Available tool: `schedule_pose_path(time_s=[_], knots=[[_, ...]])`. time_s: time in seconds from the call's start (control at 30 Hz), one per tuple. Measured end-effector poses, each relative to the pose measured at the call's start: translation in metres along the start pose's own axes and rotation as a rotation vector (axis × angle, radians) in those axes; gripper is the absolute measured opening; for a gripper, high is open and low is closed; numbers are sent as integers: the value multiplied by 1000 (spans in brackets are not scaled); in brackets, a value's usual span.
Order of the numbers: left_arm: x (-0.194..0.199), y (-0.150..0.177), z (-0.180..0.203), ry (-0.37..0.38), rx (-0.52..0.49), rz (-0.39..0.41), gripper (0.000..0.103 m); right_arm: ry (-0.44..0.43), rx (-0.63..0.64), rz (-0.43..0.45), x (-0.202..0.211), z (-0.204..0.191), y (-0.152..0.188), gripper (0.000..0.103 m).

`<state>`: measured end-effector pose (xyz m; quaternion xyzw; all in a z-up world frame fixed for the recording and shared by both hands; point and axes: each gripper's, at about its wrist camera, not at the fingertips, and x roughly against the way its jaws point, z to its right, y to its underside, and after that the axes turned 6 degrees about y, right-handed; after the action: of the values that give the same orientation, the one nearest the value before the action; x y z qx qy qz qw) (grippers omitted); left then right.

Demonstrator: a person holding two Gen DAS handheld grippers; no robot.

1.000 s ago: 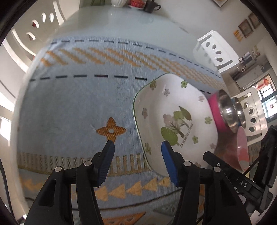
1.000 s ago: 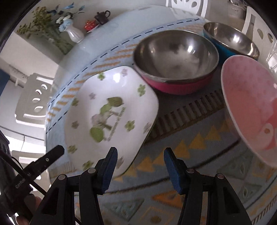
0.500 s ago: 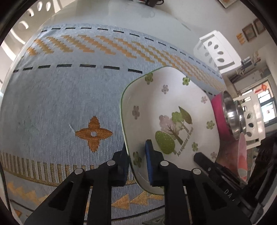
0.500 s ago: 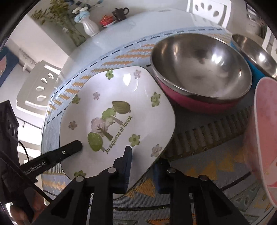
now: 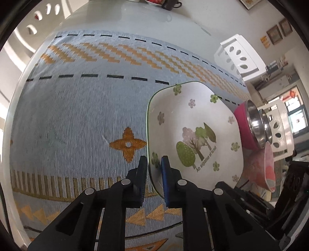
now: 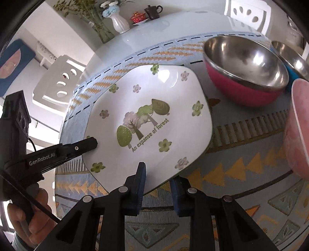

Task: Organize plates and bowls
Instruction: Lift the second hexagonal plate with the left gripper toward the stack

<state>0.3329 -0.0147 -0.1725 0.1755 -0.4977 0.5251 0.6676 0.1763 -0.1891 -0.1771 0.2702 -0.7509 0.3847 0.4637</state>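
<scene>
A white plate with a tree picture and small flowers (image 5: 193, 127) (image 6: 154, 115) is held tilted a little above the patterned cloth. My left gripper (image 5: 153, 164) is shut on its left rim, and its finger also shows in the right wrist view (image 6: 85, 144). My right gripper (image 6: 157, 173) is shut on the plate's near rim. A steel bowl with a pink outside (image 6: 245, 67) (image 5: 249, 123) stands just right of the plate. A pink bowl (image 6: 297, 131) (image 5: 264, 168) is at the right edge. A second steel bowl with a blue outside (image 6: 291, 59) stands behind.
A blue and orange patterned cloth (image 5: 87, 115) covers the round table. A white vase with flowers (image 6: 119, 23), a red cup and a dark teapot (image 6: 152, 11) stand at the far side. White chairs (image 5: 237, 56) (image 6: 59, 81) surround the table.
Both grippers moved in from open and closed on the plate's rim. The plate has since risen off the cloth and tilted.
</scene>
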Motion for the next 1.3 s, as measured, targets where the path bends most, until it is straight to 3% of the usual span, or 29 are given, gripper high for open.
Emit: schedule_pose_path(time_s=[0.27,0.4,0.8,1.0,1.3], knots=[[-8,-20,8,-48,-100,-31,15,63,123,49,4,1,-5,24],[-16,-39,9,-59,-156,-71,15,72,114,49,-1,3,-12,25],[-42,-72,13,-21,-169,-99,28,72,110,26,-13,5,-21,26],[-32,-58,19,-35,-223,-41,22,67,122,33,-12,7,-19,27],[9,-18,11,10,-172,20,21,3,159,34,-1,8,-9,27]])
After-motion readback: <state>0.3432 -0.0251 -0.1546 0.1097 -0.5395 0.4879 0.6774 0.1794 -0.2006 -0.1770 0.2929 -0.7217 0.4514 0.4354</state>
